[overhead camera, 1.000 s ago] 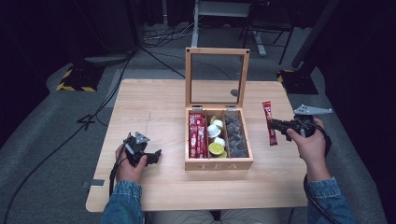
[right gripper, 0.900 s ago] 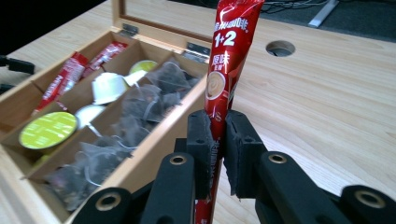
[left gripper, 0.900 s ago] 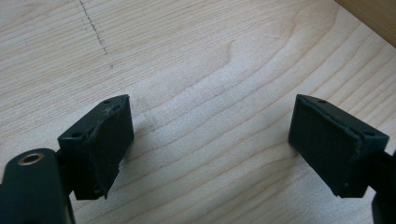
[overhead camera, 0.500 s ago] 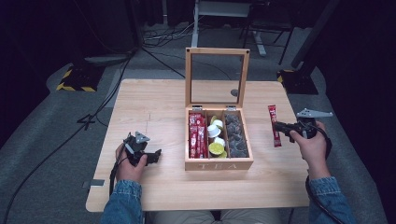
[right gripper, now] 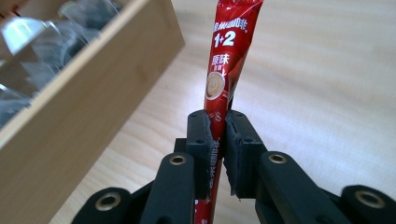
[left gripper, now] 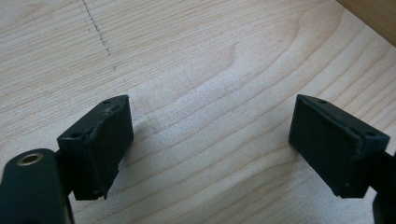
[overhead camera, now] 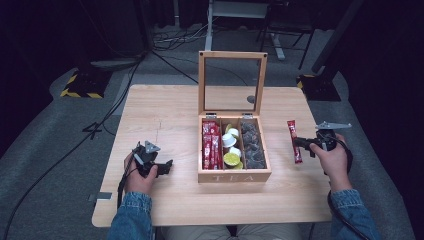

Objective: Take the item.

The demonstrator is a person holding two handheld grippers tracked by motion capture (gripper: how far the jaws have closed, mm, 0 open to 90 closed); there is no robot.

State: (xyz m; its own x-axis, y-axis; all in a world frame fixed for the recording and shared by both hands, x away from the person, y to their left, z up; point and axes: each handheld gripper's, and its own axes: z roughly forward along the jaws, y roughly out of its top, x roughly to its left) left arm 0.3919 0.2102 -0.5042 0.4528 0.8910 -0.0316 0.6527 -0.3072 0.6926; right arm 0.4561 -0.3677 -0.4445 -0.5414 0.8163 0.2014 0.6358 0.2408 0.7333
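Right gripper jaws clamped on red coffee stick, right of tea box. Left gripper jaws wide, empty, lower left. Next, probably: lay stick on desk, let go.

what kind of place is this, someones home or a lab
Most likely a lab or recording studio, not a home: a lone wooden table on grey carpet, cables trailing across the floor, hazard-striped equipment bases, and dark surroundings. A wooden tea box sits staged at the table's centre.

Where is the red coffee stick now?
In the high view, the red coffee stick is right of the wooden tea box, clamped in the right gripper.
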